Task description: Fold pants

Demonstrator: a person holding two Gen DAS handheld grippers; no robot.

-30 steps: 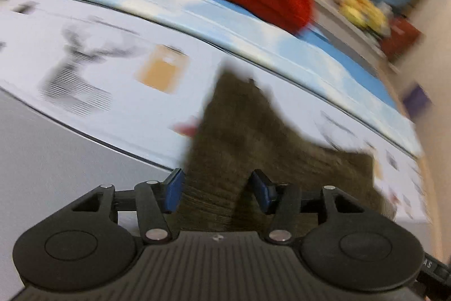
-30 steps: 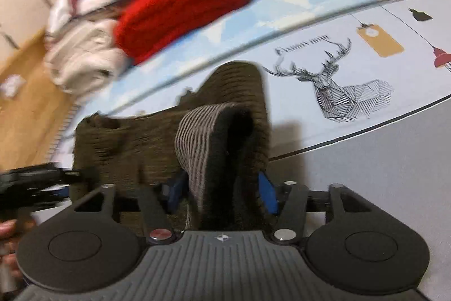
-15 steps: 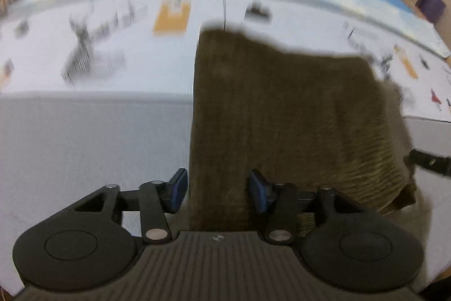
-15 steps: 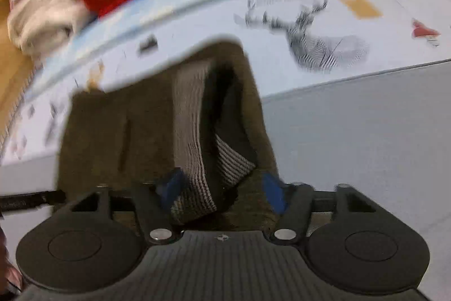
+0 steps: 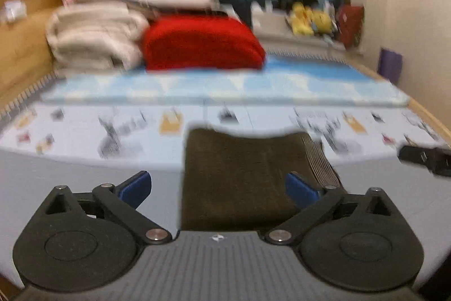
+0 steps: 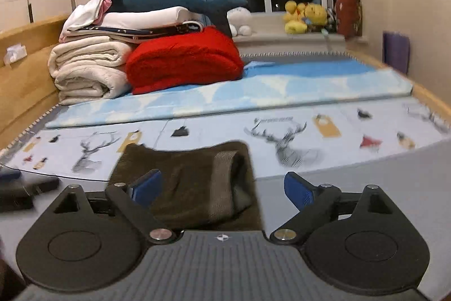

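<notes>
My left gripper point(image 5: 218, 185) and right gripper point(image 6: 222, 185) have just been opening, nothing clamped; the pants point(image 6: 186, 182) lie folded, seemingly finished despite blur.

The near end of the pants point(image 5: 239, 179) hides behind the tool's body. The left view is blurry, so the bed's point(image 5: 84, 160) drawings smear.

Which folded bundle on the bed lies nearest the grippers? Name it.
The brown pants, lying right in front of the open right gripper. The red blanket and cream blanket sit at the bed's far side.
</notes>
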